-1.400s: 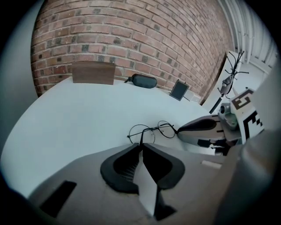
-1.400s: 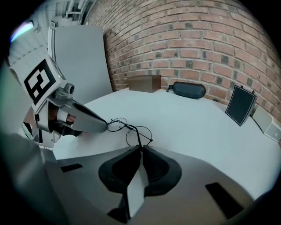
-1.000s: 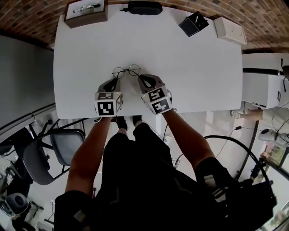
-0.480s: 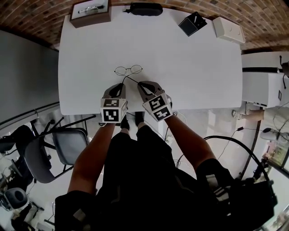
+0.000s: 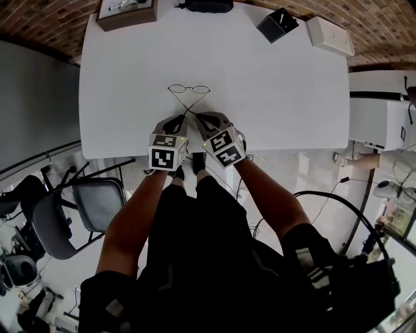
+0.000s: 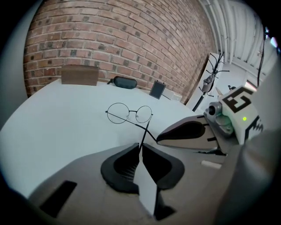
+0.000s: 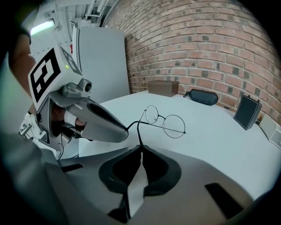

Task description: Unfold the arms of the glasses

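Thin round-lens wire glasses (image 5: 188, 90) lie on the white table (image 5: 286, 91), lenses away from me. Their two arms stretch back toward me and cross in an X. My left gripper (image 5: 178, 122) is shut on the tip of one arm, my right gripper (image 5: 201, 119) on the tip of the other, the two close together near the table's front edge. In the left gripper view the glasses (image 6: 129, 113) lie ahead, and an arm runs into the shut left gripper (image 6: 141, 147). The right gripper view shows the glasses (image 7: 164, 121), with an arm pinched in the right gripper (image 7: 140, 148).
A brown wooden box (image 5: 127, 13), a black glasses case (image 5: 205, 6), a small black stand (image 5: 277, 26) and a white box (image 5: 330, 36) line the table's far edge. An office chair (image 5: 78, 208) stands left of my legs.
Both grippers have drawn back toward the table's front edge and closer together. The glasses' arms have swung out from the frame and now cross.
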Available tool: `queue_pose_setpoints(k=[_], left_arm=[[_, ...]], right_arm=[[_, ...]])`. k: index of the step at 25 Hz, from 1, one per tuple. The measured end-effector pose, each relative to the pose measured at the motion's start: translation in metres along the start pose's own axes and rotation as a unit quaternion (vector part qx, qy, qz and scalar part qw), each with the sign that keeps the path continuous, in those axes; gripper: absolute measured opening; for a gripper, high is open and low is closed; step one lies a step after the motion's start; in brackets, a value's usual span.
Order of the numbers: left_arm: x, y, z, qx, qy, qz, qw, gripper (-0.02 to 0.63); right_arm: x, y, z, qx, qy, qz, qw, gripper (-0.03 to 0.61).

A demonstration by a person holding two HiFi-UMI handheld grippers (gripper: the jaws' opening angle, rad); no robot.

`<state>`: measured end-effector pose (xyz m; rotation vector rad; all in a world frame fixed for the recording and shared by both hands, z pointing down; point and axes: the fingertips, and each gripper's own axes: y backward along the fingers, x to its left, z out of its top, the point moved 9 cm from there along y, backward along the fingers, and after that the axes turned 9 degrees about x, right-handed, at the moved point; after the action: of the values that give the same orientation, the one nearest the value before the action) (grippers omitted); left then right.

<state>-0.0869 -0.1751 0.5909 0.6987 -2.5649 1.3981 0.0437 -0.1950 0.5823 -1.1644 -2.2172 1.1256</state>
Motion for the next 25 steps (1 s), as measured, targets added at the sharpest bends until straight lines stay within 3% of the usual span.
queue_pose_setpoints(k=[13,16,18,22,25], left_arm=[[-0.015,-0.009,-0.006,0.017,-0.017,-0.046,0.9986,0.031],[-0.014,-0.007,-0.01,0.013,-0.003,-0.061,0.9981,0.035],[-0.015,-0.004,-0.013,0.012,0.006,-0.066,0.9977,0.037],[-0.022,-0.005,-0.017,0.02,-0.01,-0.075,0.9969,0.1],[-0.023,-0.006,-0.017,0.027,-0.017,-0.067,0.9972,0.11]], right_arm=[[-0.005,0.001,-0.01,0.009,0.028,0.025,0.999,0.014],[-0.005,0.006,-0.012,0.001,0.026,0.035,0.999,0.014],[-0.004,0.01,-0.013,-0.003,0.009,0.039,0.999,0.014],[-0.005,0.018,-0.008,-0.017,-0.039,0.043,0.998,0.014],[-0.007,0.024,-0.002,-0.032,-0.094,0.05,0.994,0.014]])
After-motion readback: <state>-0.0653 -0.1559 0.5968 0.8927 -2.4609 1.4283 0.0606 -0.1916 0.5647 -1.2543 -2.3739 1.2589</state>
